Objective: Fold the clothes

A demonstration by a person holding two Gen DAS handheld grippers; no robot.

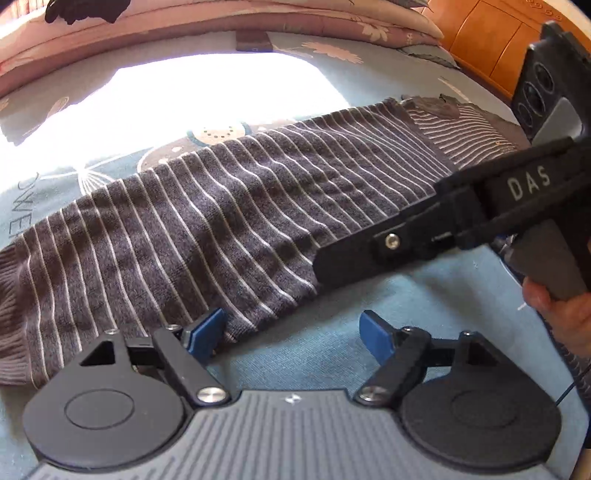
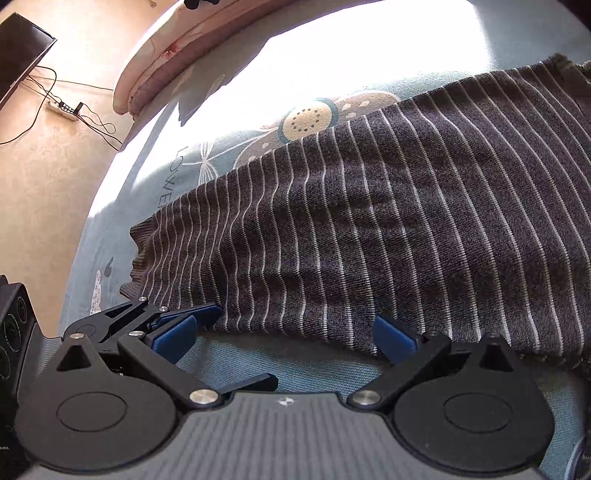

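Note:
A dark grey sweater with thin white stripes (image 1: 207, 229) lies flat across the blue printed bedsheet (image 1: 332, 354), its ribbed hem at the left. My left gripper (image 1: 291, 332) is open just above the sheet. Its left blue pad (image 1: 207, 330) is at the sweater's near edge and nothing is between the pads. My right gripper (image 2: 284, 336) is also open, at the near edge of the sweater (image 2: 369, 221), with its pads apart over the sheet. In the left wrist view one black finger of the right gripper (image 1: 351, 254) reaches over the sweater, held by a hand (image 1: 565, 310).
A pink floral quilt (image 1: 221, 22) lies folded at the back of the bed, with an orange wooden cabinet (image 1: 491, 40) behind it. A bright sun patch (image 1: 221, 92) washes out the sheet. Past the bed's left edge are bare floor, a power strip (image 2: 64, 107) and a dark screen (image 2: 18, 48).

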